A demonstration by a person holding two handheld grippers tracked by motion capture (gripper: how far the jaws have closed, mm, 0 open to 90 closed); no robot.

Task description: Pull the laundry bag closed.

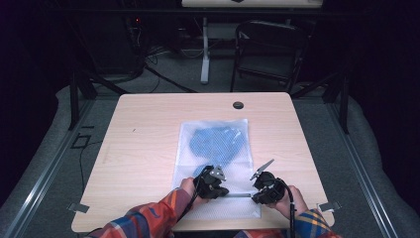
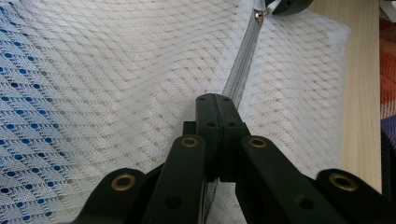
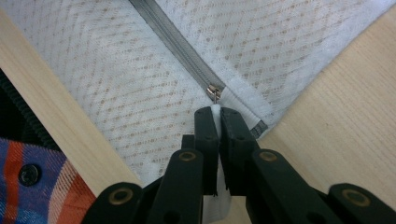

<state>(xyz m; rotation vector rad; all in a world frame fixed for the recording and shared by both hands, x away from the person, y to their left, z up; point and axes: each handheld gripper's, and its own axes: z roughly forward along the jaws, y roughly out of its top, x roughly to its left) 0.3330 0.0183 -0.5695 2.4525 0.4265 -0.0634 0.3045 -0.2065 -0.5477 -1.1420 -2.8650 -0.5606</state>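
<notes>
A white mesh bag (image 1: 213, 163) lies flat on the wooden table (image 1: 143, 144), with a blue cloth (image 1: 216, 144) inside its far half. A grey zipper (image 2: 243, 60) runs across the bag's near end. My left gripper (image 1: 224, 192) (image 2: 214, 100) is shut on the bag's mesh right at the zipper line. My right gripper (image 1: 256, 197) (image 3: 215, 113) is shut on the white pull tab (image 3: 215, 109) of the metal slider (image 3: 214, 90). The slider sits close to the bag's corner, and the zipper (image 3: 173, 42) beyond it looks closed.
The table's near edge lies just behind both hands, with plaid sleeves (image 1: 148, 220) over it. A round cable hole (image 1: 238, 105) sits at the far middle. Beyond the table stand a dark chair (image 1: 270, 49) and a white desk leg (image 1: 204, 54).
</notes>
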